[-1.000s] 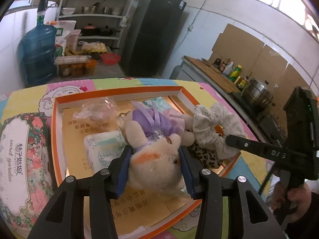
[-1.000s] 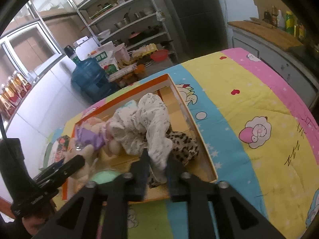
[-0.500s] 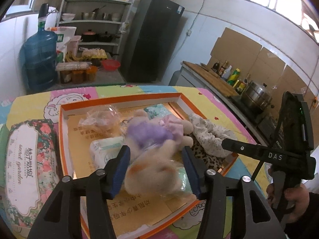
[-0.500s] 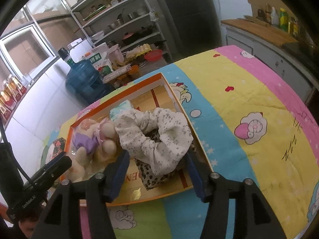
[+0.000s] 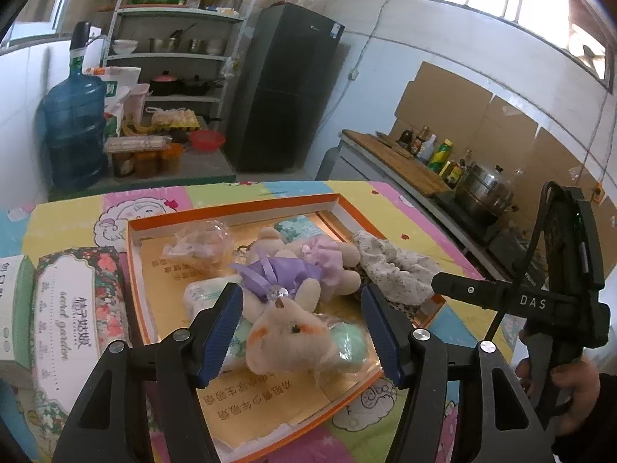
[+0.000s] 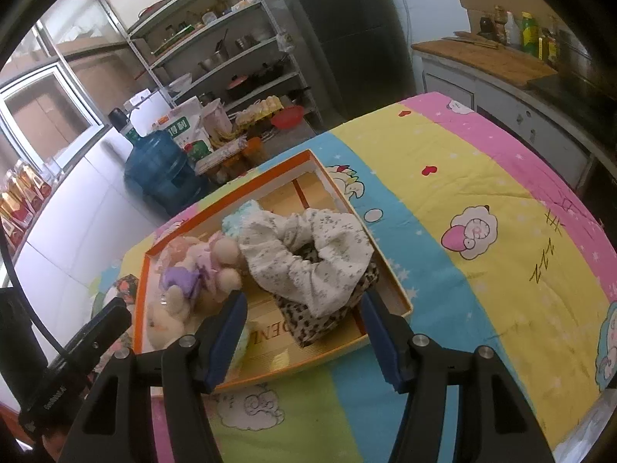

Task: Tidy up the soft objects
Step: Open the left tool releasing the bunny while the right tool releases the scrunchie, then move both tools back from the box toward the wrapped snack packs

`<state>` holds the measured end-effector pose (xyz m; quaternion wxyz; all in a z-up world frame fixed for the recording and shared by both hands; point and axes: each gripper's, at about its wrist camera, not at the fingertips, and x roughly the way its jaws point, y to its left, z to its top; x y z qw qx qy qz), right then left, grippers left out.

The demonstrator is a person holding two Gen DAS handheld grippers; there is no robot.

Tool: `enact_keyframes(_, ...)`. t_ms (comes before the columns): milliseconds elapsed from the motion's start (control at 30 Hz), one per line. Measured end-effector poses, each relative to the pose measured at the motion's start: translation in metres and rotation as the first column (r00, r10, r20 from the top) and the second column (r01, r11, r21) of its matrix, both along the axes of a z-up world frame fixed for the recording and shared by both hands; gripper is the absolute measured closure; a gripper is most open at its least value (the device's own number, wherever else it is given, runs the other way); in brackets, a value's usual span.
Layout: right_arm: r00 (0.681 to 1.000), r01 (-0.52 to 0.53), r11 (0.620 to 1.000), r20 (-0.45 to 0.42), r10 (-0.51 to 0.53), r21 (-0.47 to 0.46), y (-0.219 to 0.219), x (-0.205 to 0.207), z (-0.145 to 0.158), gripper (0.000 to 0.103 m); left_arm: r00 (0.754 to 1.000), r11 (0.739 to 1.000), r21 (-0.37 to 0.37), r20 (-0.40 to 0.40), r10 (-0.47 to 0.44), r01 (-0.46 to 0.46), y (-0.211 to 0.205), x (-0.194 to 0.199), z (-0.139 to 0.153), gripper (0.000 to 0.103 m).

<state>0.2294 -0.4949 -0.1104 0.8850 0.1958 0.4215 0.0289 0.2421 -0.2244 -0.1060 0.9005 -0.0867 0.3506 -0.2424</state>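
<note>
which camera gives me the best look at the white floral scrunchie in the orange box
The right wrist view. There the white floral scrunchie lies whole and unobstructed, just ahead of the open right gripper, draped over a leopard-print cloth. The left wrist view shows it only sidelong at the orange box edge, behind the plush bunny.

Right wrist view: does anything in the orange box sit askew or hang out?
Yes. The white floral scrunchie drapes over the orange box right rim, piled on a leopard-print cloth. The plush bunny lies inside.
</note>
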Motion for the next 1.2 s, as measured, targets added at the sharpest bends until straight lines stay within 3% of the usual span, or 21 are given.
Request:
enact_keyframes(633,0.997,0.008,1.000,0.077,-0.006,-0.029,0.040,-0.040,0.036,0.042,0.998,0.999,0.000,0.058,-0.037,0.037,0.033,-0.038,0.027,0.035)
enact_keyframes(1200,0.992,-0.049,0.995,0.111,0.058,-0.083,0.101,-0.069,0.061,0.042,0.997,1.000,-0.020,0.077,-0.010,0.011,0.091,-0.073,0.036,0.035)
